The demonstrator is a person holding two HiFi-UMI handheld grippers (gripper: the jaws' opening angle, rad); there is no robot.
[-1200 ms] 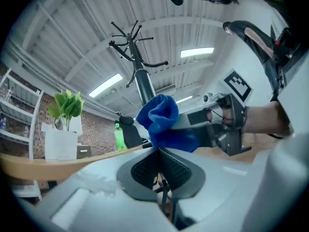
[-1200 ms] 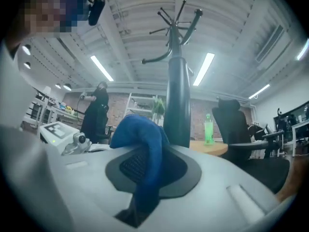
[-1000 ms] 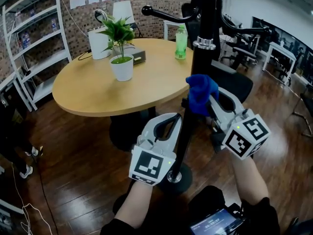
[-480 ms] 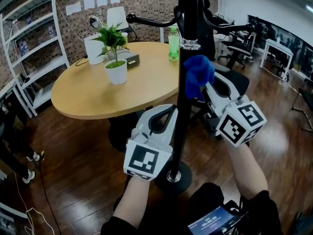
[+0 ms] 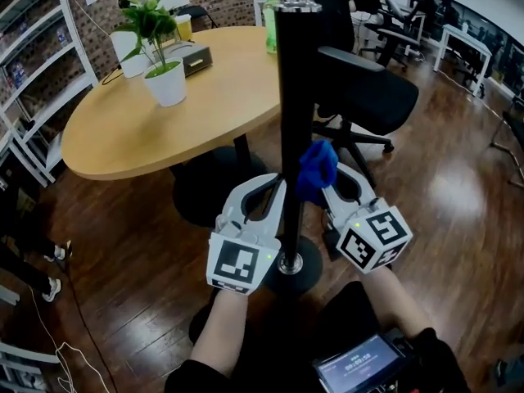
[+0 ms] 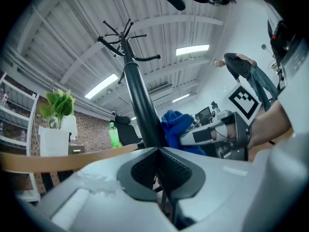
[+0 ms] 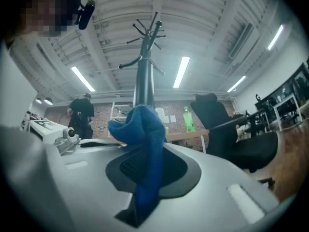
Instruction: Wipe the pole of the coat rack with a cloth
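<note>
wood floor (image 5: 123, 285) — table (image 5: 123, 133) and chair (image 5: 368, 97) flank pole (image 5: 291, 121), cloth (image 5: 316, 169) touching.

The pole (image 5: 292, 97) is flanked by the left gripper (image 5: 275, 185) and right gripper (image 5: 321, 188), the cloth (image 5: 315, 164) pressed against it, a table (image 5: 123, 154) behind.

Round wooden table (image 5: 188, 129) has a potted plant (image 5: 164, 82) near its far left edge and a green bottle (image 5: 269, 27) at the far edge. Black office chair (image 5: 368, 97) sits just off the right edge.
</note>
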